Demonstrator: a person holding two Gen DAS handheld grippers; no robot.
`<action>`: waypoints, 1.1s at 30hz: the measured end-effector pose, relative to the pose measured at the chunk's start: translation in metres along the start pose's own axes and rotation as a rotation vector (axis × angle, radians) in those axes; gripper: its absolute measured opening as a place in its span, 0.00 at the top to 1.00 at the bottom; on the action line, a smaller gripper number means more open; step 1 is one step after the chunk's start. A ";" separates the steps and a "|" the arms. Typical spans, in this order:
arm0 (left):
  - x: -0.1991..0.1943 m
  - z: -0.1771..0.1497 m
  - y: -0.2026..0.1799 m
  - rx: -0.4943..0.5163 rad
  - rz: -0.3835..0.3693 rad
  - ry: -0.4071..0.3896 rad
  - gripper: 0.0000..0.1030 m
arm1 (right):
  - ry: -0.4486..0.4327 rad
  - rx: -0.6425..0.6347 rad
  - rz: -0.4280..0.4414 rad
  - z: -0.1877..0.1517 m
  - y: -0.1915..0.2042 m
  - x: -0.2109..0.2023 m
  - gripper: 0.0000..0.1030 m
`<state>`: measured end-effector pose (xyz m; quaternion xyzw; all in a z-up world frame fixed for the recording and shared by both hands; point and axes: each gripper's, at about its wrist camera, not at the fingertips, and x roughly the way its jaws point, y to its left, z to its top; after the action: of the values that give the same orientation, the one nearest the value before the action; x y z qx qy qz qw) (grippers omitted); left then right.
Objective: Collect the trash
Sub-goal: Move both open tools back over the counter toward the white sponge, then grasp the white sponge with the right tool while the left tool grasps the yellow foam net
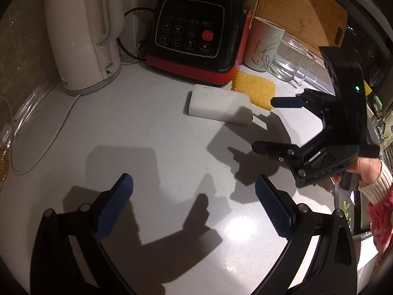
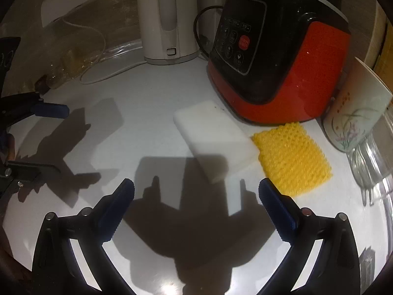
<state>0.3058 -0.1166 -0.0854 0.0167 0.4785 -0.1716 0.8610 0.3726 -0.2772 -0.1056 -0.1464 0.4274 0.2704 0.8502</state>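
Note:
A white sponge block point(image 1: 219, 108) lies on the white counter point(image 1: 147, 127) in front of a black and red Joyoung appliance point(image 1: 196, 34). A yellow mesh scrubber point(image 1: 254, 89) lies beside it. In the right wrist view the white sponge block point(image 2: 213, 140) and yellow scrubber point(image 2: 292, 157) lie just ahead. My left gripper point(image 1: 194, 189) is open and empty above bare counter. My right gripper point(image 2: 196, 191) is open and empty, close to the sponge; it also shows in the left wrist view point(image 1: 266, 124), its fingers apart next to the sponge's right end.
A white kettle point(image 1: 81, 32) with its cord stands at the back left. A printed cup point(image 1: 264, 44), a glass jug point(image 1: 289, 59) and a wooden cutting board point(image 1: 302, 7) stand at the back right. A sink edge point(image 1: 363, 236) is at the right.

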 end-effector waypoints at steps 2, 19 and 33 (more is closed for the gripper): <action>0.003 0.000 0.004 0.002 -0.002 -0.002 0.08 | 0.005 -0.029 0.002 0.010 -0.005 0.010 0.03; 0.021 0.004 0.030 -0.023 -0.014 0.002 0.08 | 0.120 -0.243 0.067 0.048 -0.015 0.050 0.06; 0.025 0.010 0.037 -0.035 -0.003 -0.003 0.08 | 0.169 -0.204 0.137 0.050 -0.015 0.057 0.38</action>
<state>0.3379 -0.0902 -0.1052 0.0007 0.4800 -0.1646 0.8617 0.4421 -0.2465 -0.1218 -0.2246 0.4770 0.3566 0.7713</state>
